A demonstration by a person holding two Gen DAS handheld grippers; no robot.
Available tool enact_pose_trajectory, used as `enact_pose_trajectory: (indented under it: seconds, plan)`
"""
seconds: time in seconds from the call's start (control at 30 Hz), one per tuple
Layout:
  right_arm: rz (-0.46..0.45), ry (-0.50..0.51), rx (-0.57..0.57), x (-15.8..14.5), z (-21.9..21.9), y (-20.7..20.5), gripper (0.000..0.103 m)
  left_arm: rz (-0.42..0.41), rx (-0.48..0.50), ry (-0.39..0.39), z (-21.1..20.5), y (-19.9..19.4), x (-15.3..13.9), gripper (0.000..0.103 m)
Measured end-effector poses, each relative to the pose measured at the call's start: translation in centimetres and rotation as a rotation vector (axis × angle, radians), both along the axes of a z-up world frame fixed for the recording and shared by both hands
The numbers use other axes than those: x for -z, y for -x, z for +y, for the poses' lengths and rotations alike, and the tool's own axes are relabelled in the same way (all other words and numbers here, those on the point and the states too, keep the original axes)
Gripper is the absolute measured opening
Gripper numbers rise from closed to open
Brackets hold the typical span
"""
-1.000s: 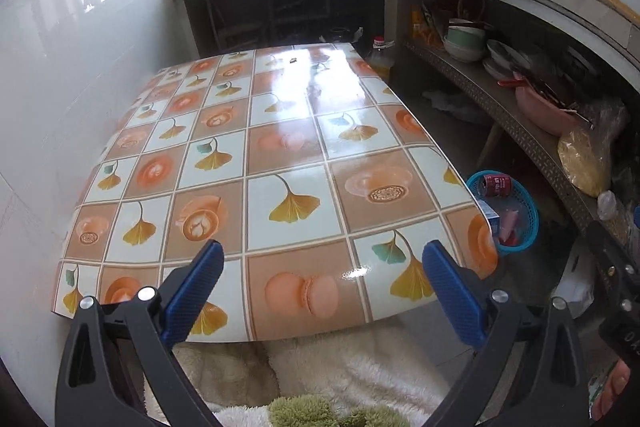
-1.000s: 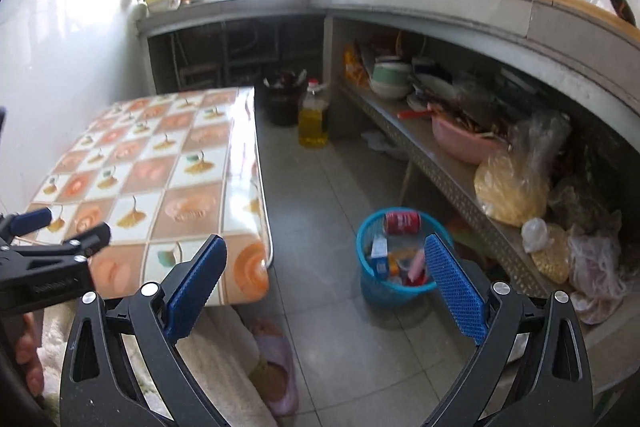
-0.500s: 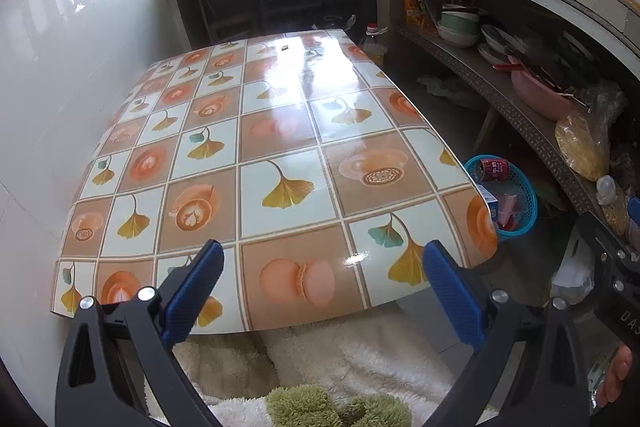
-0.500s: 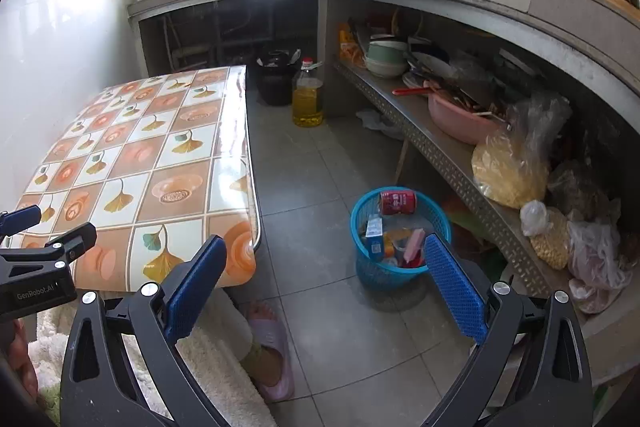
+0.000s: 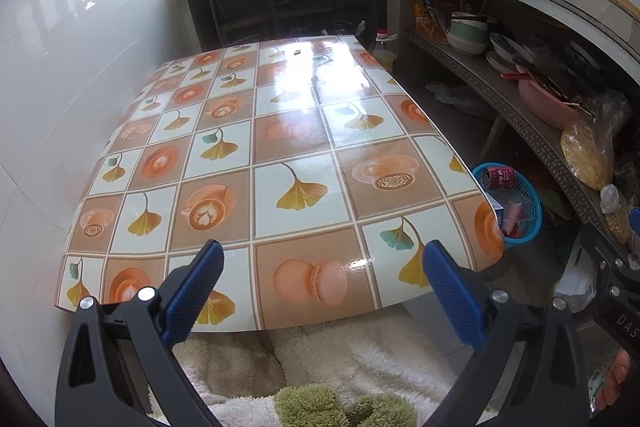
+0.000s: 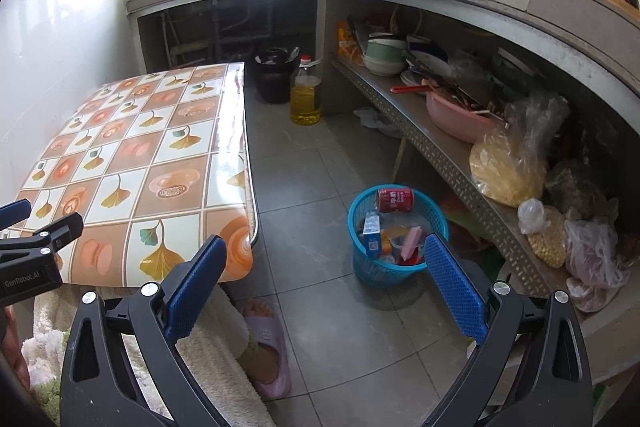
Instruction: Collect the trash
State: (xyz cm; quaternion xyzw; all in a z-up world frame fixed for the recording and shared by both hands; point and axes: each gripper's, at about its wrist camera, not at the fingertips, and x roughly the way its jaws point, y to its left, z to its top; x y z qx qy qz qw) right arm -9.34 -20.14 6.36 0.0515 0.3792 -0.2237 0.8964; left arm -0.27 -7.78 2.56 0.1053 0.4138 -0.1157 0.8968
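Observation:
A blue plastic basket [image 6: 362,269] stands on the floor right of the table, also in the left wrist view [image 5: 530,215]. It holds a red can [image 6: 395,199], a small blue-and-white carton [image 6: 372,227] and pink wrappers. The table [image 5: 280,155] has a shiny leaf-and-cup patterned cover with nothing on it. My left gripper [image 5: 320,291] is open and empty over the table's near edge. My right gripper [image 6: 322,285] is open and empty above the floor, near the basket.
A low shelf [image 6: 440,151] along the right holds bowls, a pink basin [image 6: 456,117] and plastic bags. An oil bottle [image 6: 305,95] and a black pot [image 6: 274,77] stand on the floor beyond the table. A foot in a pink slipper [image 6: 266,343] is below my right gripper.
Both grippers have risen and drawn back a little, so more of the table and floor shows. Both stay open and empty.

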Motion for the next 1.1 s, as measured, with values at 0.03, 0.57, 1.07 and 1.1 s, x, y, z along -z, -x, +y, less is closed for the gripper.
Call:
enact_pose_trajectory:
  seconds: [0.03,0.57,1.07,1.1]
  plan:
    - [0.002,-0.001,0.0,0.0,0.0,0.0,0.095,-0.002,-0.004,0.0,0.1,0.0,0.0,0.097]
    - [0.0,-0.005,-0.001,0.0,-0.4,0.0,0.095,-0.024,-0.134,0.018,2.7,-0.1,-0.7,0.097]
    - [0.0,-0.003,0.001,0.0,-0.2,-0.1,0.095,-0.008,-0.146,0.011,2.7,-0.5,-0.6,0.097]
    - [-0.001,-0.004,0.0,0.0,-0.2,-0.1,0.095,-0.005,-0.147,0.011,2.7,-0.5,-0.6,0.097]
